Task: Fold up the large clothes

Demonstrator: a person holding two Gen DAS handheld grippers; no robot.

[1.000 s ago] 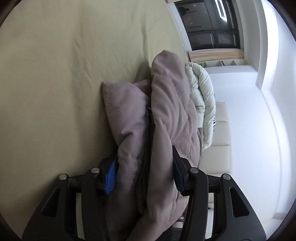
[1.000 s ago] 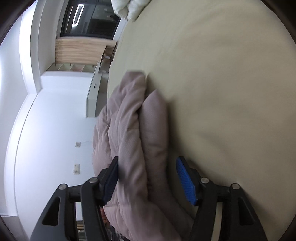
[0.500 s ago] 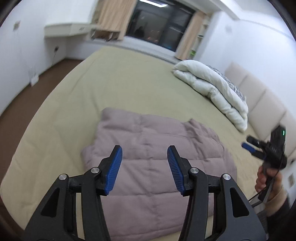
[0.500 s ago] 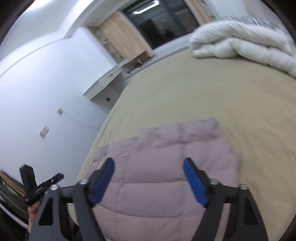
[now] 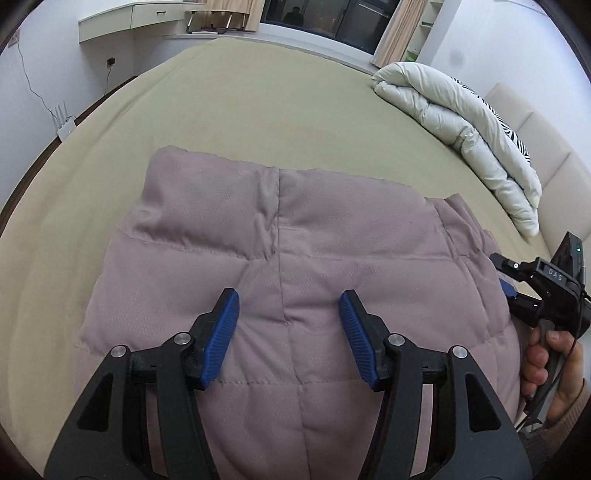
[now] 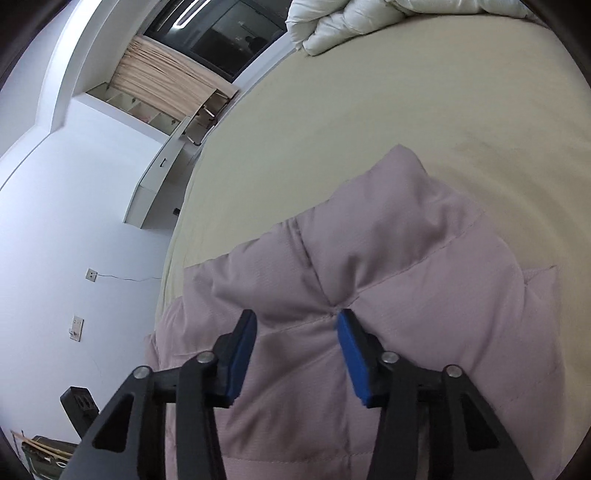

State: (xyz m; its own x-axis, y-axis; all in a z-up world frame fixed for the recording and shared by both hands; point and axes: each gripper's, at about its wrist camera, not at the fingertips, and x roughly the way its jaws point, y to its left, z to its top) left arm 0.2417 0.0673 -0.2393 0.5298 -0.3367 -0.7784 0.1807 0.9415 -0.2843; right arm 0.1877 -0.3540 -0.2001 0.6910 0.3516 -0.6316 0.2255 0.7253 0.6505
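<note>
A mauve quilted puffer jacket lies folded flat on the olive bed sheet. My left gripper hovers over its near half. The jaws are opening, and only the jacket's top surface shows under the blue pads. In the right wrist view my right gripper sits low over the jacket with its jaws closing. Puffed fabric swells up between its fingers, and I see no pinch. The left wrist view shows a hand holding the right gripper at the jacket's right edge.
A rolled white duvet lies at the far right of the bed, against a beige padded headboard. A white router stands on the floor at the left. A wall desk and a dark window are beyond the bed.
A second ago both grippers had the bunched jacket between their jaws. They have let go and drawn back and up, and the jacket now lies flat. The right jaws spread wide, then narrowed.
</note>
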